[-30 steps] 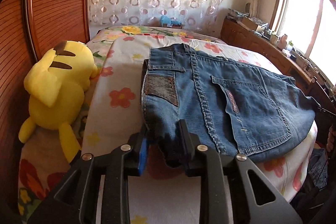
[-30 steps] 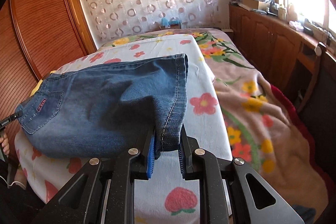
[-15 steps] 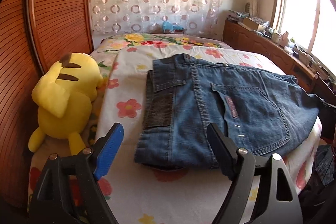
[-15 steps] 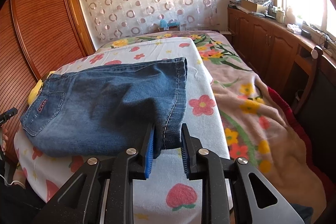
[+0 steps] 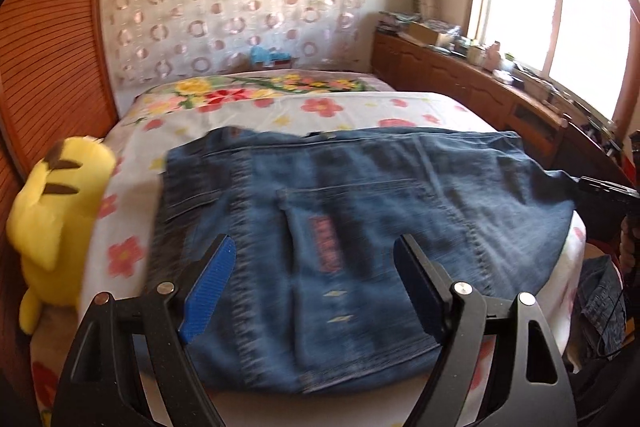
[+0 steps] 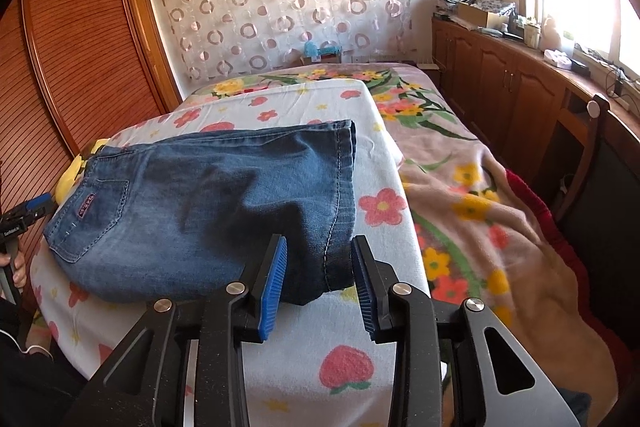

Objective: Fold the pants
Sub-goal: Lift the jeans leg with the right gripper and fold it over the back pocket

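While the left wrist view is motion-blurred, the basics read: folded blue jeans (image 5: 360, 227) lie flat on the flowered sheet (image 5: 320, 107) of the bed, waistband end toward the yellow plush toy (image 5: 56, 219) at the left edge. Left gripper (image 5: 316, 283) stands wide open above the denim, both fingers clear of it, nothing held. Red tag on the back pocket (image 5: 326, 247) is too smeared to read. Far right is cut off by the lens rim; a dark tool shape shows there, likely the other gripper, plus more denim hanging below the bed edge (image 5: 604, 303), can't tell what it is. Box on the sideboard (image 5: 424, 31) holds something, contents unreadable. Right wrist view is sharp: same jeans, hem end nearest the camera, folded corner sitting between the fingers of the right gripper (image 6: 318, 283). Its jaws are opening; the blue pads (image 6: 274, 291) are just off the cloth on both sides, so no grip. Pocket tag (image 6: 86, 205) has small pink lettering, too small to read. Left gripper (image 6: 24, 219) pokes in at the left edge with a white label, text illegible, hand (image 6: 18, 267) partly cropped. Open cardboard box (image 6: 484, 11) by the window, contents not clear.
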Available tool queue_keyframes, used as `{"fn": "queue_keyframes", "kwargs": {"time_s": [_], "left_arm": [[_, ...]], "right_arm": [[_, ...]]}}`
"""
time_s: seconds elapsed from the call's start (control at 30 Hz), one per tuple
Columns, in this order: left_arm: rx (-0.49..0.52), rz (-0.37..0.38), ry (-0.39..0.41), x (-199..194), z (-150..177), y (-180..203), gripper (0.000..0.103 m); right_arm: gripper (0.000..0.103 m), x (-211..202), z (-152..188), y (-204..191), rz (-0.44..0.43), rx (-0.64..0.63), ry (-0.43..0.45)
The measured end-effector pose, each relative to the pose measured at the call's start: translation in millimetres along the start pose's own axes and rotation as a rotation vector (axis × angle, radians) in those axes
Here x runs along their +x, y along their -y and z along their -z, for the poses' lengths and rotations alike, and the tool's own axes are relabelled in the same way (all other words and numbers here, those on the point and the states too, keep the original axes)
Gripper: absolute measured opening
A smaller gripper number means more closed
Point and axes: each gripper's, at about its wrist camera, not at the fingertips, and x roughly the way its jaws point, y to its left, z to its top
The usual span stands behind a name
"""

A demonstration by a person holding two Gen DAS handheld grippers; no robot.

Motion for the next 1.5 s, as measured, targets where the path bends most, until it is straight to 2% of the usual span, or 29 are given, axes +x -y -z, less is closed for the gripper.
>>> {"fn": "queue_keyframes", "kwargs": {"time_s": [0.37,0.4,0.43,0.67,0.83,1.07,1.4,1.5], "left_arm": [[0.059,0.035,-0.005,14.1,-13.8,42.3,0.082],[0.062,0.036,-0.005,15.1,-14.7,43.6,0.082],[0.066,0.039,-0.004,15.3,-15.0,45.3,0.082],[0.057,0.036,0.0,14.3,-15.4,48.8,0.082],[0.048,0.033,0.015,11.0,-17.7,47.1,0.082],[0.044,0.018,0.038,-0.9,-22.4,41.6,0.082],[0.026,-0.017,0.073,-19.3,-24.3,24.2,0.082],[0.01,-0.023,0.076,-23.2,-22.5,15.9,0.082]], "right_arm": [[0.034,3.9,6.8,4.1,-0.007,0.011,-0.015],[0.032,2.5,6.4,2.5,-0.006,0.007,-0.01],[0.02,0.4,6.4,1.7,-0.002,0.003,0.005],[0.016,-8.1,-11.4,-15.2,-0.04,-0.073,0.065],[0.013,-16.1,-40.9,-36.7,-0.096,-0.123,0.135],[0.007,-14.9,-82.3,-92.4,-0.234,-0.24,0.199],[0.005,6.9,-117.8,-172.7,-0.407,-0.351,0.204],[0.005,18.3,-126.6,-176.1,-0.485,-0.352,0.18]]}}
